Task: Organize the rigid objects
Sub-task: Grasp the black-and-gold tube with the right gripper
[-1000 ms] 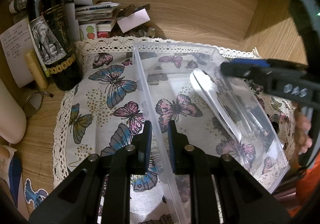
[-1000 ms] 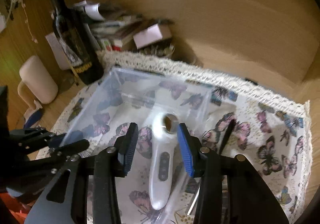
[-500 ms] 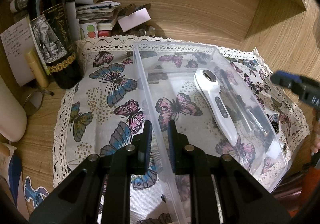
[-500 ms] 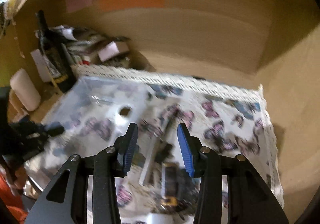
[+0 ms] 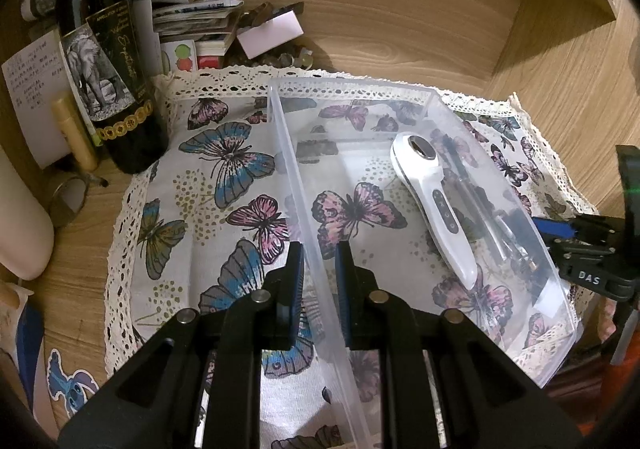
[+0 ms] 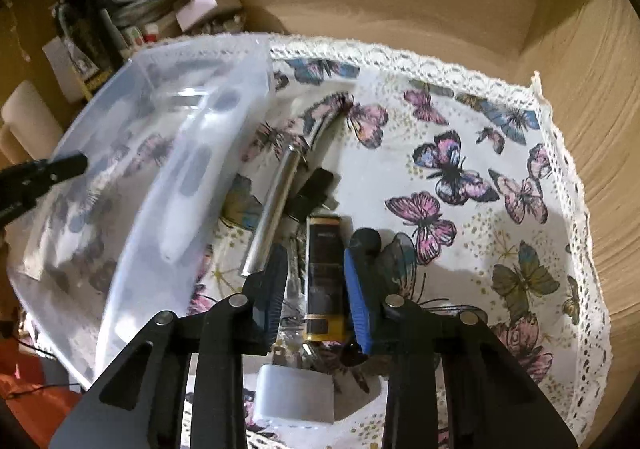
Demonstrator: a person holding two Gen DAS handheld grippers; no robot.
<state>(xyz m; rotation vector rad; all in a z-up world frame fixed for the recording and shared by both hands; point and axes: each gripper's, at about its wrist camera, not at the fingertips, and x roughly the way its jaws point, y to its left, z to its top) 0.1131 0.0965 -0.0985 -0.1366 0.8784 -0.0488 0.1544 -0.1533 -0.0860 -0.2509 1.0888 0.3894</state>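
Note:
A clear plastic bin (image 5: 420,97) lies on the butterfly cloth (image 5: 224,169). A white handheld device (image 5: 434,201) lies inside it. My left gripper (image 5: 319,269) is shut on the bin's near wall (image 5: 308,209). The bin also shows in the right wrist view (image 6: 132,177). My right gripper (image 6: 314,281) is open, low over the cloth (image 6: 460,153) right of the bin. A black and gold rectangular object (image 6: 323,281) lies between its fingers, apart from both pads. A silver tube (image 6: 274,205), a black clip (image 6: 316,189) and a white block (image 6: 296,395) lie close by.
A dark wine bottle (image 5: 108,61) stands at the cloth's back left, with stacked papers and small boxes (image 5: 200,29) behind it. A cream cylinder (image 5: 20,217) stands at the far left. Wooden walls (image 5: 400,9) close in the back and right.
My right gripper has left the bin, where the white device now lies, and come down over the loose items on the cloth to its right. My left gripper has held still.

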